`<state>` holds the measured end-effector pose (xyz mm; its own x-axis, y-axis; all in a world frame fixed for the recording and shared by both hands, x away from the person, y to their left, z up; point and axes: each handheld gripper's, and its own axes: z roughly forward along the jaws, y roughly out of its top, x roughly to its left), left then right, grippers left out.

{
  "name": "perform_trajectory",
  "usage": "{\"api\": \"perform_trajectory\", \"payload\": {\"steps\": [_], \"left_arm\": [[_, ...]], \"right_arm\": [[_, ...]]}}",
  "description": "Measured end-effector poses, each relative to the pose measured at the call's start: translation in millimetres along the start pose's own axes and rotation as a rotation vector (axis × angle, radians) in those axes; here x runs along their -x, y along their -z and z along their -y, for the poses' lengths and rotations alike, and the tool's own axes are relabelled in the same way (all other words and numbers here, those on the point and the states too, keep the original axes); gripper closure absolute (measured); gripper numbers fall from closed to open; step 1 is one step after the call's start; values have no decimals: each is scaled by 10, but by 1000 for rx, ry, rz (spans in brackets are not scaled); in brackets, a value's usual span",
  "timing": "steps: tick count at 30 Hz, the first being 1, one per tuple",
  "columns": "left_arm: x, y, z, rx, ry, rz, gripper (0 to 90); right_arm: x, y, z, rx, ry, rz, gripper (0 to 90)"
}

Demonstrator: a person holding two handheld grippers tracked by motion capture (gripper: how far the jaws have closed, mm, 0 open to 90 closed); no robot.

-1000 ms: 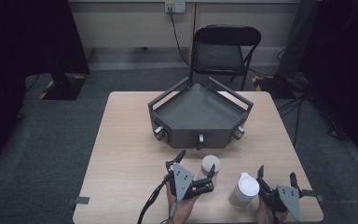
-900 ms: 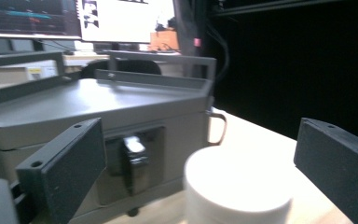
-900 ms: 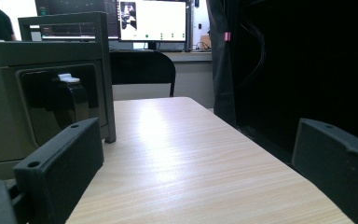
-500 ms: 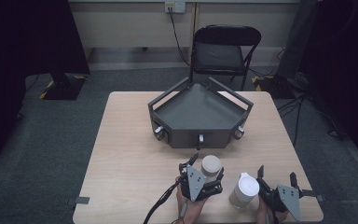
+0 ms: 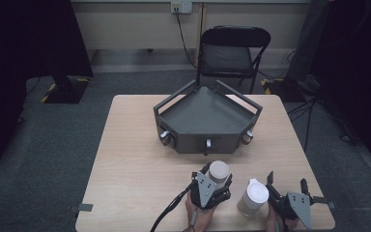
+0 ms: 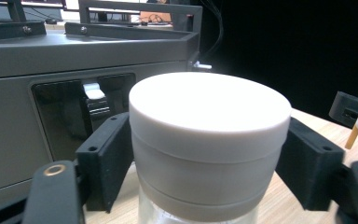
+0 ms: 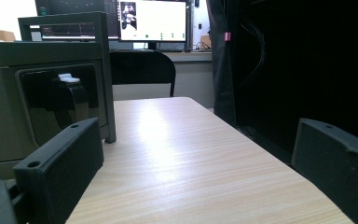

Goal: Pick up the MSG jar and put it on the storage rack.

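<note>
Table (image 5: 140, 159) of pale wood; grey carpet (image 5: 53, 145) around.

A white-lidded clear jar (image 6: 209, 144) sits between black claw jaws on a pale wood-grain bench (image 5: 130, 159), by a dark grey tray (image 5: 205, 116) and white jug (image 5: 253, 195).

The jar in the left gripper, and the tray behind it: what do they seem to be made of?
The jar looks like clear plastic or glass below, under a matte off-white lid, probably plastic: smooth, with a soft sheen. The left gripper has just been closing on the lid, pads against it. The tray looks like grey painted metal or hard plastic: flat panels, straight edges, dull even finish.
</note>
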<state>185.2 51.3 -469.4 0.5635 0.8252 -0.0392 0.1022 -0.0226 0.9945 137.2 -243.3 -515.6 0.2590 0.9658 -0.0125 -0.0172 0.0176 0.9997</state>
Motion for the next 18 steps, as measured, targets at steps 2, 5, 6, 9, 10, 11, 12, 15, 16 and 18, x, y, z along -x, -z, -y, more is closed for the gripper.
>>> {"api": "perform_trajectory", "payload": {"steps": [2, 5, 6, 9, 10, 11, 12, 15, 16, 18], "left_arm": [[-24, -6, -5, -4, 1, 12, 327], [-18, -4, 8, 1, -2, 10, 339], [-10, -4, 21, 6, -3, 8, 339], [-2, -4, 43, 16, 2, 5, 341], [0, -3, 42, 15, 2, 4, 341], [0, -2, 40, 15, 1, 4, 342], [-5, -1, 40, 15, 1, 6, 342], [-13, 0, 40, 15, 0, 10, 343], [-21, 1, 42, 16, 2, 12, 343], [-15, -1, 39, 16, 9, 8, 342]], "right_arm": [[0, 0, 0, 0, 0, 0, 4], [0, 0, 0, 0, 1, 0, 4], [0, 0, 0, 0, 0, 0, 4], [0, 0, 0, 0, 0, 0, 4], [0, 0, 0, 0, 0, 0, 4], [1, 0, 0, 0, 0, 0, 4], [0, 0, 0, 0, 0, 0, 4], [1, 0, 0, 0, 0, 0, 4], [1, 0, 0, 0, 0, 0, 4], [0, 0, 0, 0, 0, 0, 4]]}}
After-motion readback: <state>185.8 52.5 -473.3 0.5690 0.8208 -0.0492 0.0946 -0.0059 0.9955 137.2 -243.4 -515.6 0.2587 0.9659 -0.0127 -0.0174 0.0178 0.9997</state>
